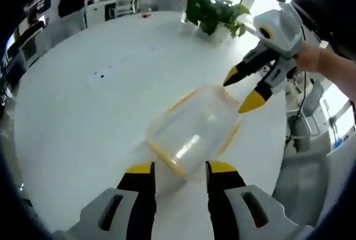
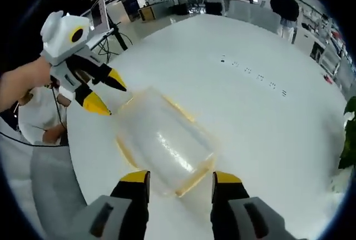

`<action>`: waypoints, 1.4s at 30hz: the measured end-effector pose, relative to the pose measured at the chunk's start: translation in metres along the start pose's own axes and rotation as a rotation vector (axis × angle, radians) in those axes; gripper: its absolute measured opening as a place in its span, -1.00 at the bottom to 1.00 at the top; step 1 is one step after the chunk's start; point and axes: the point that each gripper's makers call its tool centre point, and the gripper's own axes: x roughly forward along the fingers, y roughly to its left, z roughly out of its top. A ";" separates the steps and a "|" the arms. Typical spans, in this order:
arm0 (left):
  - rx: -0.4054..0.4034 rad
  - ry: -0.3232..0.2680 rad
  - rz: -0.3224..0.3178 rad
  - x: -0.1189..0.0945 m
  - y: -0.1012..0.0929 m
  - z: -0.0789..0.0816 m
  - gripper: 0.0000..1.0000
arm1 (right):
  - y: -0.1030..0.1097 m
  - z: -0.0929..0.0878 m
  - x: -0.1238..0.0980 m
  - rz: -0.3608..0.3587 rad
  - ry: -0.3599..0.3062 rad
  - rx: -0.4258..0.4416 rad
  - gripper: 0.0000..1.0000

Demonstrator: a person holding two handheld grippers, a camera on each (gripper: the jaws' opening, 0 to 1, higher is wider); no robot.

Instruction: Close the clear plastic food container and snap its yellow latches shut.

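The clear plastic container (image 1: 194,129) with yellow trim lies on the white round table (image 1: 83,118), its lid resting on it. I cannot tell how its latches stand. My left gripper (image 1: 181,169) is open, its jaws on either side of the container's near end. My right gripper (image 1: 242,91) is open too, hovering at the container's far end, tips close to the yellow rim. In the right gripper view the same container (image 2: 164,140) sits just ahead of my open right gripper (image 2: 181,177), with my left gripper (image 2: 107,91) open at its far left end.
A potted plant (image 1: 214,9) stands on the table beyond the container, also at the edge of the right gripper view (image 2: 350,134). Small dark marks (image 2: 253,73) dot the tabletop. The table edge (image 2: 72,156) runs close by. People (image 2: 286,4) stand by desks further back.
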 end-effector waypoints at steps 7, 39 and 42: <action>0.216 0.040 0.052 -0.003 0.005 0.007 -0.37 | -0.001 -0.005 -0.002 -0.011 0.058 -0.127 -0.19; 0.663 0.176 -0.032 0.001 -0.008 0.011 -0.37 | 0.009 0.001 -0.006 0.083 0.197 -0.473 -0.28; 0.653 0.147 -0.056 0.002 -0.013 0.021 -0.35 | 0.009 0.006 -0.005 0.099 0.192 -0.484 -0.29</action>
